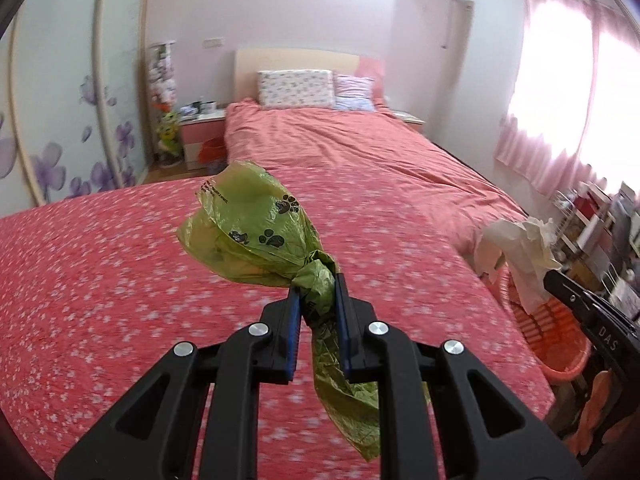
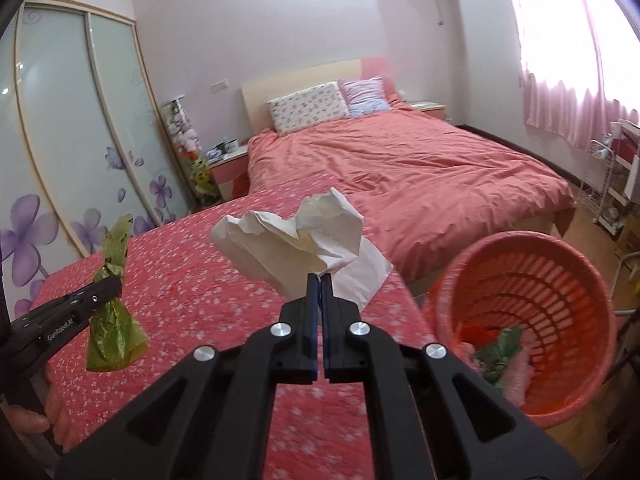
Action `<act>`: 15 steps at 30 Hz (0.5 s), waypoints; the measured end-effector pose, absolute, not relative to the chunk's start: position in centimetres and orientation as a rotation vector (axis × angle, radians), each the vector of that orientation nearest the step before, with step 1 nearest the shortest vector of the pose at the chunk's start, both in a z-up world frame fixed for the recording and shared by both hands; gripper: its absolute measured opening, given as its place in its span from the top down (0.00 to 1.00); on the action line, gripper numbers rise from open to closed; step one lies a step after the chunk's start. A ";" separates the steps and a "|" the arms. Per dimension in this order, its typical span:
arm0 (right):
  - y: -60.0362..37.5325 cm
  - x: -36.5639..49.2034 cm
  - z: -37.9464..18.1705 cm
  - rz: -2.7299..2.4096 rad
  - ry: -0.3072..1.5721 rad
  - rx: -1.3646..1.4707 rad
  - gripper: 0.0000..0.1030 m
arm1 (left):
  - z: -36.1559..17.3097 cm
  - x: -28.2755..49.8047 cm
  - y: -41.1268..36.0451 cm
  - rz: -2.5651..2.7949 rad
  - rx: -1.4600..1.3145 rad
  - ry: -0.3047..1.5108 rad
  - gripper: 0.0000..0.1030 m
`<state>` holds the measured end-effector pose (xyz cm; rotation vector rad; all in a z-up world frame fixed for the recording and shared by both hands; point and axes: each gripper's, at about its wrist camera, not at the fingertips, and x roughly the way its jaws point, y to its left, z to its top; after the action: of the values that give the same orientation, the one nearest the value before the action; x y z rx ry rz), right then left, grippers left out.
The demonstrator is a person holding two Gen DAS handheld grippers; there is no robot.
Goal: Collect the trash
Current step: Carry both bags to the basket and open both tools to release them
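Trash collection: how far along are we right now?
Some is done: the orange basket already holds green and pink scraps. In hand: the left gripper is shut on a knotted green bag, the right gripper on crumpled white paper. Left: drop both into the basket. No other trash shows on the bedspread.

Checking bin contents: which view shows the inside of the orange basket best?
Right wrist view: the orange basket faces the camera, showing a green scrap inside. Left wrist view shows only its outer wall, mostly hidden behind crumpled paper and the right tool.
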<state>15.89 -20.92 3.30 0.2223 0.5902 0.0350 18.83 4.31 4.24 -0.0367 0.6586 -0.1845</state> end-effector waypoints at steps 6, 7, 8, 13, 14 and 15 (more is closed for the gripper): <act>-24.3 14.0 3.5 -0.028 0.560 0.243 0.97 | 4.2 18.5 0.3 -0.268 -0.001 0.662 0.85; -24.7 13.9 3.6 -0.036 0.557 0.249 0.97 | 4.1 18.5 -0.1 -0.280 0.005 0.662 0.85; -25.5 13.6 3.6 -0.049 0.551 0.255 0.97 | 4.1 18.4 -0.3 -0.291 0.008 0.663 0.85; -27.9 12.4 3.4 -0.101 0.526 0.268 0.97 | 4.0 18.3 -3.4 -0.359 0.023 0.662 0.85; -28.4 12.1 3.3 -0.110 0.522 0.271 0.97 | 3.9 18.1 -4.0 -0.370 0.024 0.660 0.85; -28.8 12.0 3.3 -0.119 0.519 0.272 0.97 | 4.0 18.1 -4.3 -0.381 0.024 0.660 0.85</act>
<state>11.97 -28.77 3.29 0.2718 0.5194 -0.1186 18.11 -4.33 3.96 0.0240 0.6596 -0.3811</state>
